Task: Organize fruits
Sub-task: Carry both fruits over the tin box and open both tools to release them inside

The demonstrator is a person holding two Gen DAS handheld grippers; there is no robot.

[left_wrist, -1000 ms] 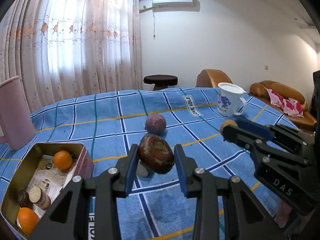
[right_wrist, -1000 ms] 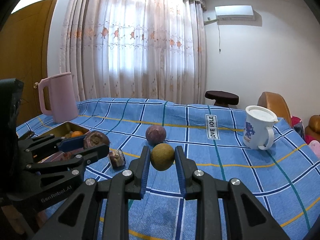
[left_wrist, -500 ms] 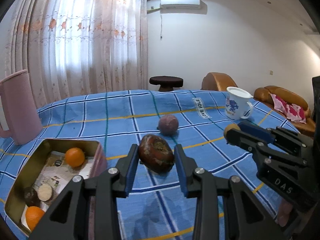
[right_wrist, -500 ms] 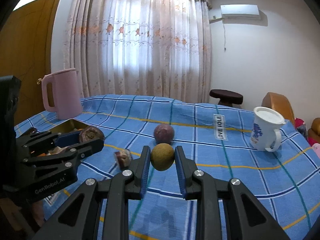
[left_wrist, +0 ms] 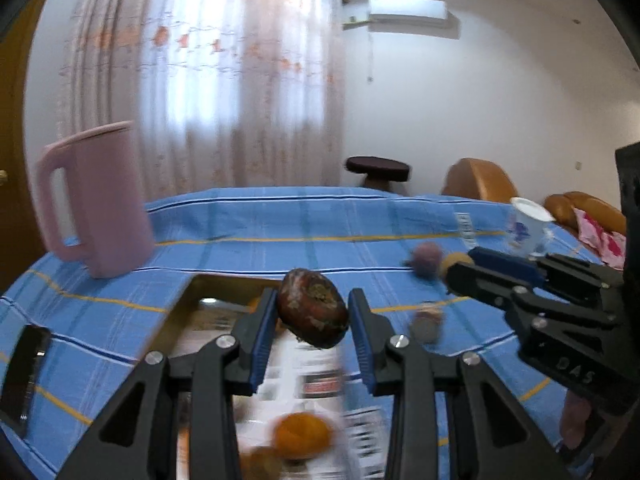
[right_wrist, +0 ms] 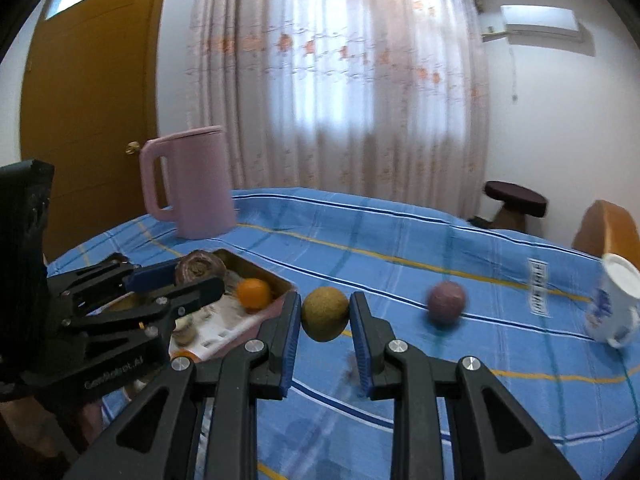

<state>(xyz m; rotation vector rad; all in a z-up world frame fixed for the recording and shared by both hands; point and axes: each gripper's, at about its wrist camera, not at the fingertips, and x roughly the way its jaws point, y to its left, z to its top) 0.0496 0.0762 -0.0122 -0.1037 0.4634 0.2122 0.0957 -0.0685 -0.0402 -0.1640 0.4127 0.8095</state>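
My left gripper is shut on a dark red-brown fruit and holds it above the gold tin box. The box holds oranges and paper; it also shows in the right wrist view. My right gripper is shut on a round yellow-green fruit, held above the blue checked cloth just right of the box. A purple round fruit lies on the cloth, and a small brownish piece lies near it.
A pink jug stands at the back left of the table, behind the box. A white mug stands at the right. A dark phone lies near the left edge. A stool and sofas stand beyond the table.
Both grippers have swung left with their fruits. The left one now hangs over the tin box, and the right one is beside the box's right edge.
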